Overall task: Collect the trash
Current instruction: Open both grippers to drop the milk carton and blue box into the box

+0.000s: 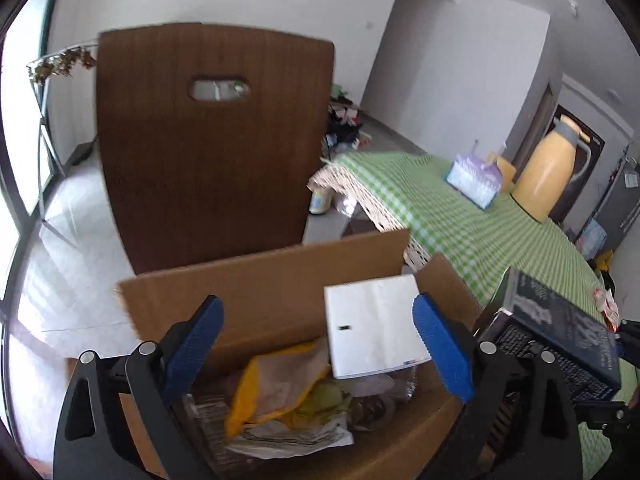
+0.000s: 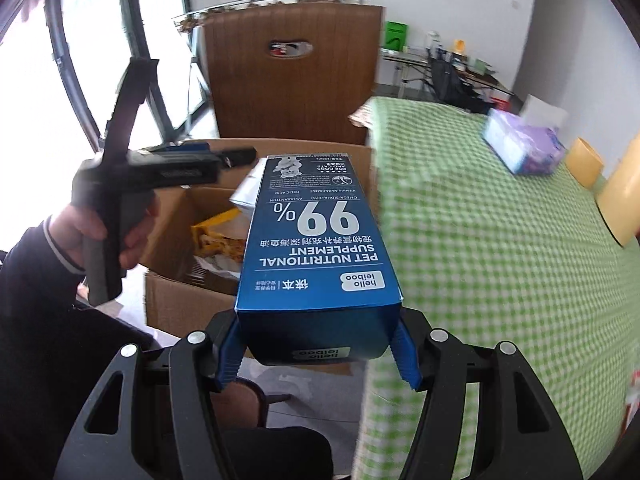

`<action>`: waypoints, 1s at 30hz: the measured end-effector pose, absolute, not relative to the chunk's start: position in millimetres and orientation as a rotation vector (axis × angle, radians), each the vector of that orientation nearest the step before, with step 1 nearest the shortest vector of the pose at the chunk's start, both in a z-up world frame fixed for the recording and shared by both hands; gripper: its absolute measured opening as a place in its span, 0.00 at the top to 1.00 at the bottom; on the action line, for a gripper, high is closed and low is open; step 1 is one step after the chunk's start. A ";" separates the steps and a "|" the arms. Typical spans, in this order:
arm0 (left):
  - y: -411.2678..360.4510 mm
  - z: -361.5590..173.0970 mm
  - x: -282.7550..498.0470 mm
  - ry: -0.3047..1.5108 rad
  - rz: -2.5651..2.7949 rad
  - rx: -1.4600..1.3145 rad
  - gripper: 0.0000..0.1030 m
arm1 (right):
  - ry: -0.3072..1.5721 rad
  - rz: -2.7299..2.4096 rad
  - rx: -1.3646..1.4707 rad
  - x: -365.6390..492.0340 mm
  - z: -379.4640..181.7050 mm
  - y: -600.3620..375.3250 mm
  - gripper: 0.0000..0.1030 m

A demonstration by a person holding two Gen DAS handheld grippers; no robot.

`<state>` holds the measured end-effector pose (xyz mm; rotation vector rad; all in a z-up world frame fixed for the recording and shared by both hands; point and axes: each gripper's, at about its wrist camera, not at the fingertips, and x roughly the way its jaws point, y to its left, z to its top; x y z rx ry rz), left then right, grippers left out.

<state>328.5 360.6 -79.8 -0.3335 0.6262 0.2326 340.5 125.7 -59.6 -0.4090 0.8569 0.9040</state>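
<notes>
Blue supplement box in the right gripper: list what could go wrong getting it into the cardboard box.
1. The right gripper clamps the blue supplement box only at its near end, so the long carton may pivot or slip.
2. The white box sits tilted on the trash in the cardboard box; the carton could land on it and slide out.
3. The open left gripper hangs over the opening and could be hit.
</notes>
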 end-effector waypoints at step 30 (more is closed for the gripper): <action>405.9 -74.9 196.9 0.638 0.516 -0.399 0.10 | 0.751 0.774 -0.777 363.0 -95.0 283.2 0.21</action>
